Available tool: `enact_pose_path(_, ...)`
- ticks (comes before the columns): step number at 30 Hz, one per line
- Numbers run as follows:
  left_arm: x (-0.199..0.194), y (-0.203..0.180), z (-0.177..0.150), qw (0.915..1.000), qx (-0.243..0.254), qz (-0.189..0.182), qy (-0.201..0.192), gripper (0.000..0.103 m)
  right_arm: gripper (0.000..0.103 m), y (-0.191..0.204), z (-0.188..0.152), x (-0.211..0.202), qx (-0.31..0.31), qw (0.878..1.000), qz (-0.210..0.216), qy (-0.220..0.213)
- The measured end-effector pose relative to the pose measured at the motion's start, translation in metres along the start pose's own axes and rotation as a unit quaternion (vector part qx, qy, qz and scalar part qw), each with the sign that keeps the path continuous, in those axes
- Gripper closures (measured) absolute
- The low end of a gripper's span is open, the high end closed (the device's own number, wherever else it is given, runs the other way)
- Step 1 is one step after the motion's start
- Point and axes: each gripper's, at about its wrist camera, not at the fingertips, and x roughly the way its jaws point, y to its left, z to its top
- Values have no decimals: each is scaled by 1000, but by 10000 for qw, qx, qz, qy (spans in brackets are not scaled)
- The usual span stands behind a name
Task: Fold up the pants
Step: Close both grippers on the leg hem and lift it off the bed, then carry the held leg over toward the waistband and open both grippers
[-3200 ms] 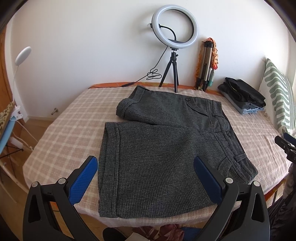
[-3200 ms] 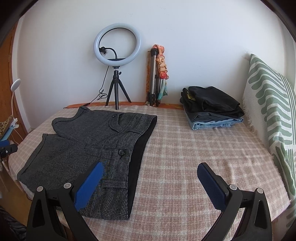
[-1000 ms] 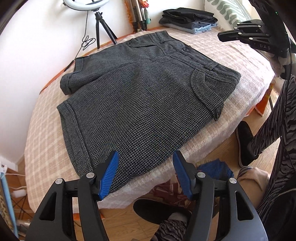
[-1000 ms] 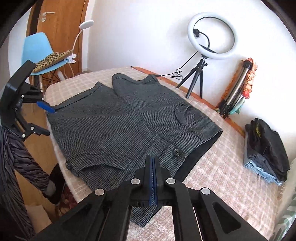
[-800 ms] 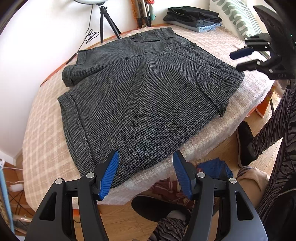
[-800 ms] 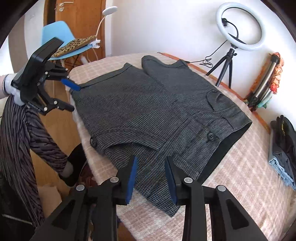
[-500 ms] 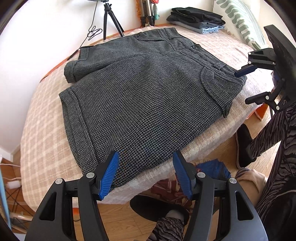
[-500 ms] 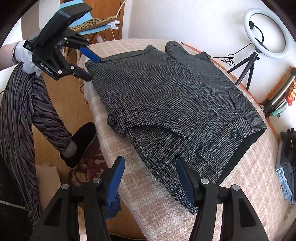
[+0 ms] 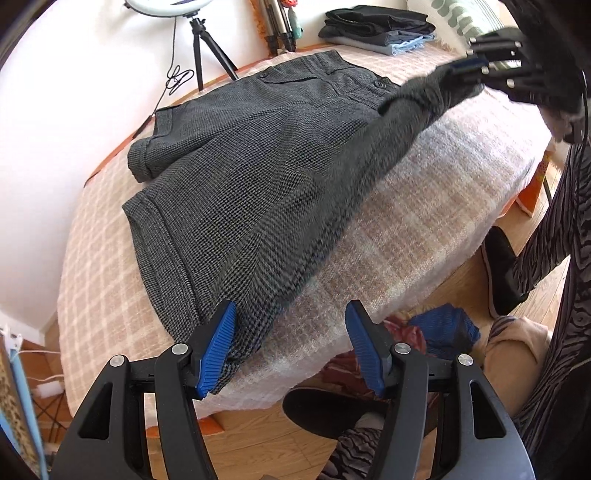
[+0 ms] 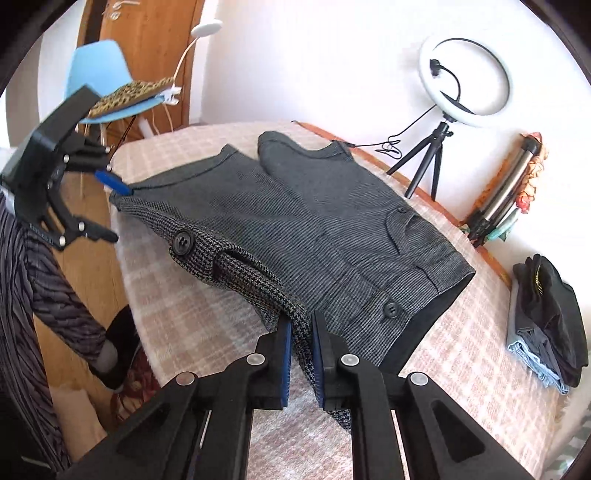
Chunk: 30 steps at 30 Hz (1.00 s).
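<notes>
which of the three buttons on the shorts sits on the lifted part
The button nearest the left gripper, on the raised fold the right gripper pinches. The other two buttons lie flat by the waistband.

The pants (image 9: 258, 173) are woven in a dark grey and black houndstooth check, with black buttons (image 10: 183, 242). The tablecloth (image 9: 424, 206) is patterned in pale pink and cream plaid. Blue ribbed pads (image 9: 218, 345) are set on black frames on the left gripper (image 9: 291, 345) and the right gripper (image 10: 301, 345). A white ring light (image 10: 467, 81) is carried on a black tripod. A light blue chair (image 10: 107, 66) is topped with leopard print. A green and white patterned pillow (image 9: 458, 18) is seen. Black and grey zebra-like stripes cover the person's clothing (image 9: 569, 236).
</notes>
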Motion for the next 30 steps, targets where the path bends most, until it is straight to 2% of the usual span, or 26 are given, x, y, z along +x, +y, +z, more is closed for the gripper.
enact_pose_path(3,11,4,0,9989,41,444,169,42,96,-10,3,-5,220,9997,62,-105)
enact_pose_path(7,16,27,3,9982,-536,227,131,44,96,-4,-2,-2,198,9997,96,-50)
enact_pose_path(9,18,36,5,9973,-704,166,148,68,96,0,-6,-3,141,9999,71,-52)
enact_pose_path(13,13,44,11,9967,-812,54,-61,84,96,0,-8,-8,245,9996,97,-123)
enact_pose_path(15,3,46,18,9966,-752,204,-273,95,96,1,-8,-12,272,9994,50,-188)
enact_pose_path(18,-22,49,28,9938,-682,509,-720,96,96,5,-6,-20,288,9992,-20,-293)
enact_pose_path(21,-44,63,38,9887,-868,498,-1113,96,96,-1,-4,-30,460,9979,-25,-446)
enact_pose_path(27,-67,77,77,9828,-610,766,-1569,97,96,-19,17,-50,616,9954,-177,-717)
enact_pose_path(30,-79,88,96,9779,-659,716,-1848,97,96,-33,30,-59,659,9941,-225,-833)
